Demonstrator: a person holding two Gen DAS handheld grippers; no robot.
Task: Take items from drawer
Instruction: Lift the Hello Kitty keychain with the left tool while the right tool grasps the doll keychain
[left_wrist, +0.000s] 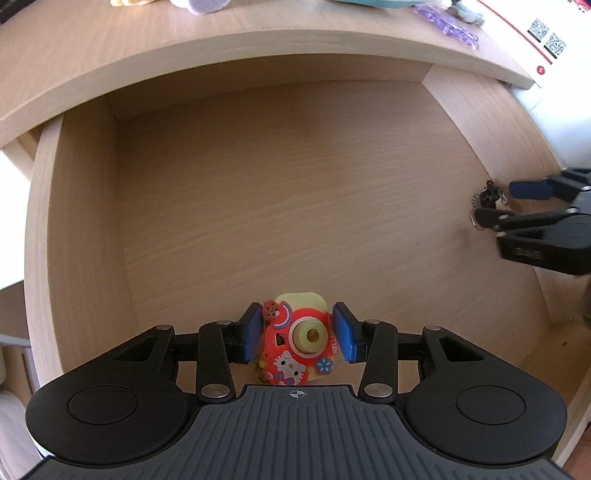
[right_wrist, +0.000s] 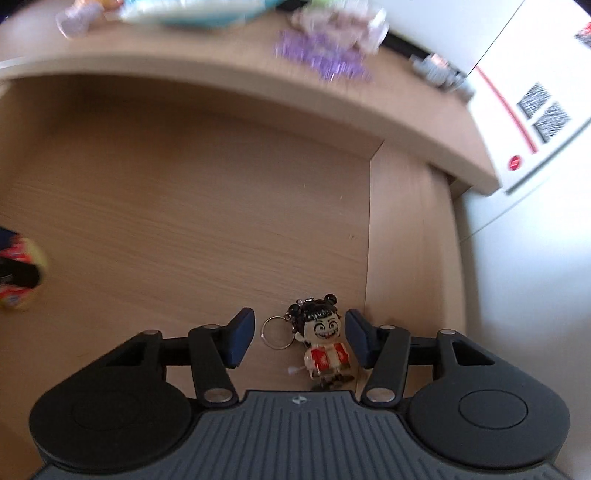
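Your left gripper (left_wrist: 295, 334) clamps the toy camera (left_wrist: 295, 343). Your right gripper (right_wrist: 300, 339) straddles the keychain doll (right_wrist: 325, 343), pads clear; its ring (right_wrist: 276, 333) may snag.

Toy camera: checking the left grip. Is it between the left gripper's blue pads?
Yes, the toy camera sits between the left gripper's blue pads.

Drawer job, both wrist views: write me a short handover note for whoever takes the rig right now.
Left tongs: shut on the red toy camera, over the drawer floor near its front.
Right tongs: open around the figurine keychain, which lies by the drawer's right wall; pads not yet pressing.
Done: camera gripped.
Left: close on the keychain, lift both out onto the desktop, where other small items already lie.
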